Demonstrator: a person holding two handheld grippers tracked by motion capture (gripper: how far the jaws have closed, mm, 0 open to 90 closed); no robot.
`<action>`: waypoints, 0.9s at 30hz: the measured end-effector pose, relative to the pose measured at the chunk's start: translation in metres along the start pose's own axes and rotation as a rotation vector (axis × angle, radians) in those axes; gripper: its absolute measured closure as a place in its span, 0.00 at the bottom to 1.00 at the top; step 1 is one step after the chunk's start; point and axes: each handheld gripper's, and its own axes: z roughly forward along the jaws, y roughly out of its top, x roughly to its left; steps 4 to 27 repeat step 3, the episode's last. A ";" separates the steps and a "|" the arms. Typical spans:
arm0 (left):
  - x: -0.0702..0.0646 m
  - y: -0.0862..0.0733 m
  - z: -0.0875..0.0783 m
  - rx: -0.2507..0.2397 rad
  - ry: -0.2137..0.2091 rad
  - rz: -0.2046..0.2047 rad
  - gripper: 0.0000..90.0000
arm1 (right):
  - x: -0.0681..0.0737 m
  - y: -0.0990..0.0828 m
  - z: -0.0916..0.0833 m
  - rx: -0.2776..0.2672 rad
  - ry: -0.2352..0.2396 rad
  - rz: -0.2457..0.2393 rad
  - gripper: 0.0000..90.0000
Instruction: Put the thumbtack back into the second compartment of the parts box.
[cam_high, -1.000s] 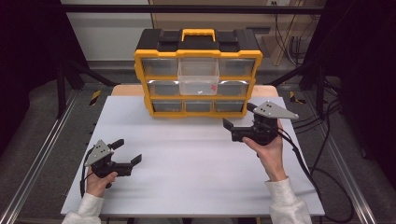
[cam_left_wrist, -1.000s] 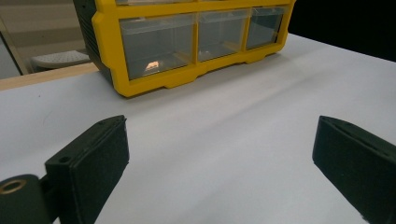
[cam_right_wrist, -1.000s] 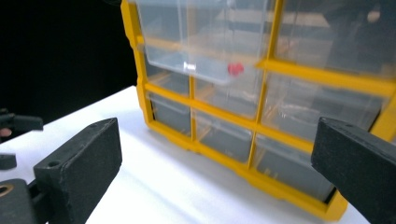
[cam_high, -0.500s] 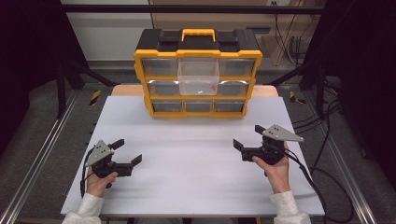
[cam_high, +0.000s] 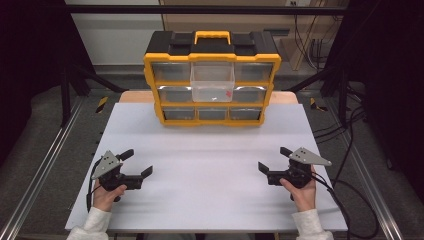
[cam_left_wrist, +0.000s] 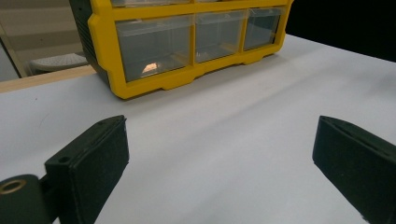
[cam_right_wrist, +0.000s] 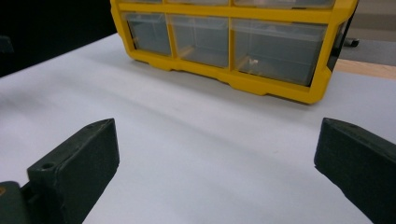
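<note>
Both claws rest released on the white surface (cam_high: 210, 165), well short of the drawer organizer.

The left claw (cam_high: 137, 164) and right claw (cam_high: 272, 160) grasp nothing; bare surface lies between them and the yellow-and-black drawer organizer (cam_high: 212, 80), whose clear middle drawer (cam_high: 212, 84) juts out.

The high view looks forward and down from above the near edge of the desk (cam_high: 210, 170), taking in the whole white top, with the drawer cabinet (cam_high: 212, 80) at the far side. The left claw (cam_left_wrist: 219, 163) carries a camera low over the desk at the near left, facing far and rightward; the cabinet's bottom row of drawers (cam_left_wrist: 196, 39) stands fairly close. The camera on the right claw (cam_right_wrist: 215, 168) sits equally low at the near right, facing far and leftward. All three views share that bottom row and the bare desk before it.
</note>
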 end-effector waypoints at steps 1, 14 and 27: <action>0.000 0.000 0.000 -0.002 -0.001 0.001 0.04 | -0.001 -0.001 0.000 -0.001 0.003 0.003 0.01; -0.001 0.000 0.000 -0.002 -0.002 0.002 0.04 | -0.002 -0.004 -0.001 0.001 0.005 0.006 0.01; -0.001 0.000 0.000 -0.002 -0.002 0.002 0.04 | -0.002 -0.004 -0.001 0.001 0.005 0.006 0.01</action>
